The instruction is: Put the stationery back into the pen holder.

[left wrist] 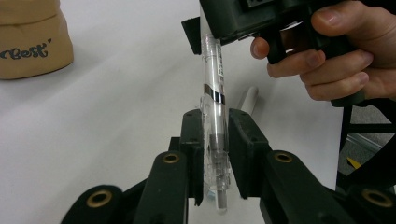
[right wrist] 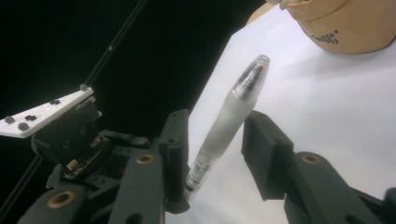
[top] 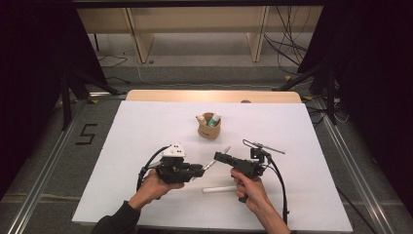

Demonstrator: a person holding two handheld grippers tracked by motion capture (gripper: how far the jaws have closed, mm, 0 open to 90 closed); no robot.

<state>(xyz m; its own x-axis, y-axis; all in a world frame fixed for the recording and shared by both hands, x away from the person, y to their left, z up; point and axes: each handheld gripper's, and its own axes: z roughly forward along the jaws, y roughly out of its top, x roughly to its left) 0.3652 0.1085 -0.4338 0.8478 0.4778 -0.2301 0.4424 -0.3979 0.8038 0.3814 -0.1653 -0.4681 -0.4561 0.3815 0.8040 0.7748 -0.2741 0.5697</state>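
Observation:
A clear pen [left wrist: 214, 88] with a black band is held between the two grippers above the white table. My left gripper [left wrist: 217, 116] is shut on its rear end, both pads pressing on the barrel. The pen's frosted grip and clear tip [right wrist: 233, 107] stand between the jaws of my right gripper [right wrist: 217, 126]. The barrel leans on one finger [right wrist: 175, 140], and a gap is left to the other, so this gripper is open. From above, the left gripper [top: 200, 169] and right gripper [top: 217, 156] face each other with the pen [top: 210, 165] across them.
A tan pouch-like cup [top: 209, 127] with small items in it stands behind the grippers at mid-table. A white tube-shaped cap [top: 219, 189] lies on the sheet just in front of them, near the right hand [top: 251, 187]. A black cable [top: 280, 185] trails from the right gripper.

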